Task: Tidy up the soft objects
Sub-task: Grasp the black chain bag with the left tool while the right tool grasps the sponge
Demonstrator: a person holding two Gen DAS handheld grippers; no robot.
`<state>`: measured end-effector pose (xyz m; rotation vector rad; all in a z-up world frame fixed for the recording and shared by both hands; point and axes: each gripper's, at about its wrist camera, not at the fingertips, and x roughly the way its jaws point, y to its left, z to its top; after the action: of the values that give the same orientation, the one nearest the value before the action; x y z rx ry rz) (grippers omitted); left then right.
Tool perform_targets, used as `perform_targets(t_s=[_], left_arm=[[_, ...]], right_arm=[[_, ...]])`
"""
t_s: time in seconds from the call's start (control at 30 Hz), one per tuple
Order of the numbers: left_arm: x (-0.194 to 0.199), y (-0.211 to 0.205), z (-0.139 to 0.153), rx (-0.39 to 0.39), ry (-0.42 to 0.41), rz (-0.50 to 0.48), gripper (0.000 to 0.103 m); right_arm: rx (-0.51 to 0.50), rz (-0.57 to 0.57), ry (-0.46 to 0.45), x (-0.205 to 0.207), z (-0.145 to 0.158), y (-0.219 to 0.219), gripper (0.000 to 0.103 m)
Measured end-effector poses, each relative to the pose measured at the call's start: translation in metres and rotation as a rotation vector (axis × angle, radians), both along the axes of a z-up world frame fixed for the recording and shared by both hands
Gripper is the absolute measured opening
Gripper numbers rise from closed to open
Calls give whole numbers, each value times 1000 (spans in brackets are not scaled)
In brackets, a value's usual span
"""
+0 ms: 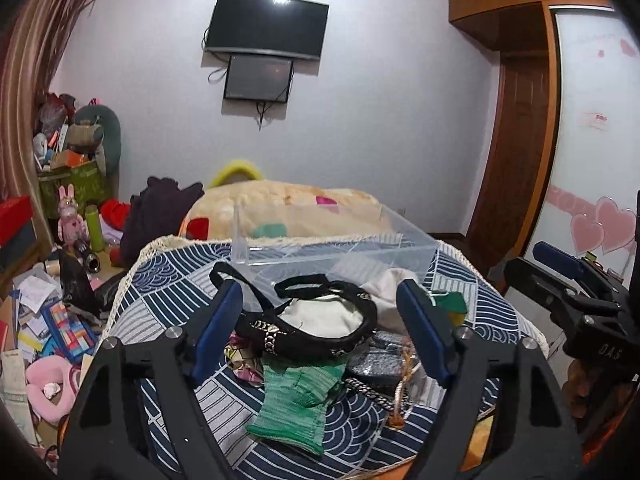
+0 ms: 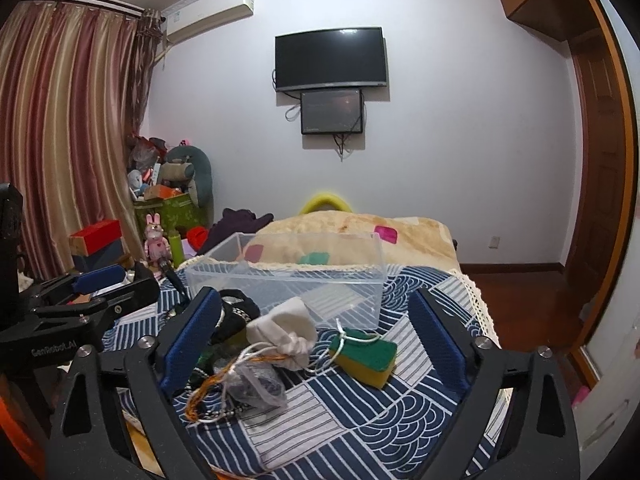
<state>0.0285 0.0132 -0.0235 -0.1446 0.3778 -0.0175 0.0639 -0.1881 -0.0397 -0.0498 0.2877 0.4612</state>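
Just between left claw (image 1: 320, 320) fingers: black bag (image 1: 316, 334)

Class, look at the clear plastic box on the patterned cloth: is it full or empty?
Empty. Through the clear plastic box's walls only the blue patterned cloth shows; the soft items lie outside, in front.

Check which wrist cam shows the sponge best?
Right wrist. The sponge lies in full view between the open right gripper fingers, green top, yellow side, string over it. In the left wrist view only a green corner shows behind that gripper's right finger.
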Motion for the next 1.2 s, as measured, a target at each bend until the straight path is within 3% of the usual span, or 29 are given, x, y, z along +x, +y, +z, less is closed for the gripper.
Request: perform_targets(t_s=[0.3,0.6,0.8,0.87,1.07,1.2], left_arm=[[28,22,-27,-38,101,19,64],[53,35,-59,-95,207,8,63],[61,33,-68,-94,224,1,63],[62,31,-68,-87,216,1,53],[59,23,-64,-37,196,-10,33],[57,23,-61,-35,188,-16,26]], right_arm=[[-4,-38,114,28,-20,-11,74],[-41,-76,217,47,-42,-12,74],[-58,-95,288,63,-56,-9,74],[-61,-98,308,67,-60,-9,72],[-70,-87,351,73,-66,-6,53],[-53,-80,342,70,-63,-12,43]])
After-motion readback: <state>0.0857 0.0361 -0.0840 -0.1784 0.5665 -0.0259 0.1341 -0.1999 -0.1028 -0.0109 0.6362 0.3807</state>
